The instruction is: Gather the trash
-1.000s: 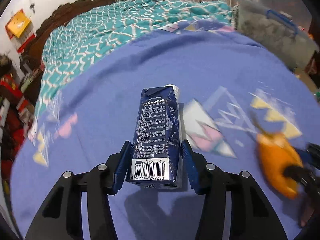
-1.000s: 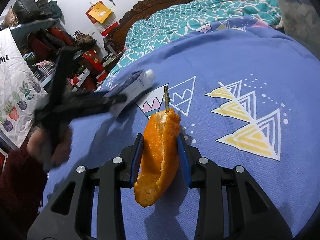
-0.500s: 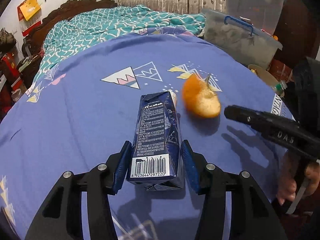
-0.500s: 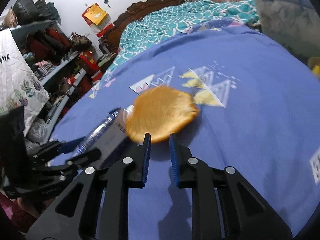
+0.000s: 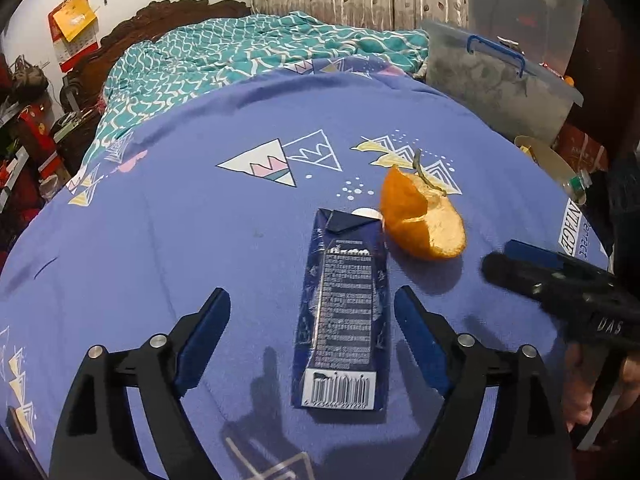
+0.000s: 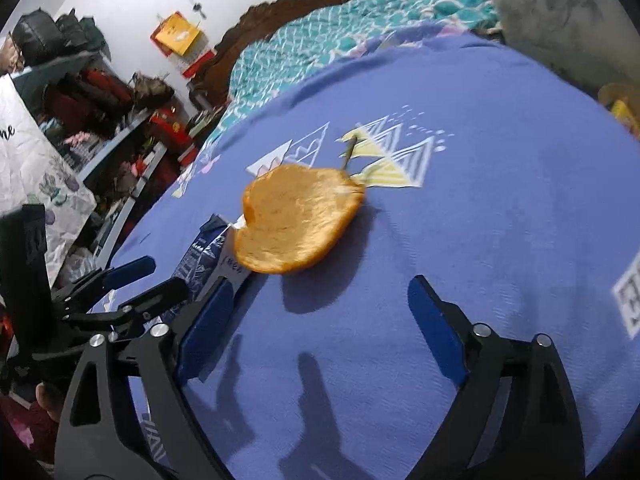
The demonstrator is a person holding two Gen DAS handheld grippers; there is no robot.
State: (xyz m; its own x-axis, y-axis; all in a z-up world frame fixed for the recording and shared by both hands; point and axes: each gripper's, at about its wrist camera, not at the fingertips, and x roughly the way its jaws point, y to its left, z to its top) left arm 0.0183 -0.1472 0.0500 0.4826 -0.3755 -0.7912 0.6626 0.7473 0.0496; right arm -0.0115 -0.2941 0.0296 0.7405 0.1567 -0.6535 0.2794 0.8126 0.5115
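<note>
Landmark: the dark blue drink carton (image 5: 342, 312), lying flat on the purple bedspread (image 5: 180, 216), barcode end toward the left gripper.
Trash items: two, the carton and one orange peel (image 5: 424, 222).
Orange peel: just beside the carton's cap end, to its right in the left wrist view; whether they touch cannot be told. A short stem sticks up from it.
Left gripper (image 5: 312, 308): jaws spread wide and opening; the carton lies between them, clear of both blue pads.
Right gripper (image 6: 320, 296): jaws spread wide and opening, nothing between them but bedspread; the peel (image 6: 298, 218) lies just beyond the fingertips, and the carton (image 6: 208, 254) shows past the left finger.
In the way: nothing lies over the carton or the peel; the right gripper's dark finger reaches in from the right of the carton in the left wrist view.
Beyond the carton: one teal patterned blanket (image 5: 248, 56) and one carved dark headboard (image 5: 160, 16).
Right and beyond the carton: two clear storage bins, the nearer one (image 5: 496, 84) with a blue handle, the other stacked behind it.
Left and beyond the carton: cluttered shelves (image 6: 116, 120) and one orange-and-red wall calendar (image 5: 74, 28).
</note>
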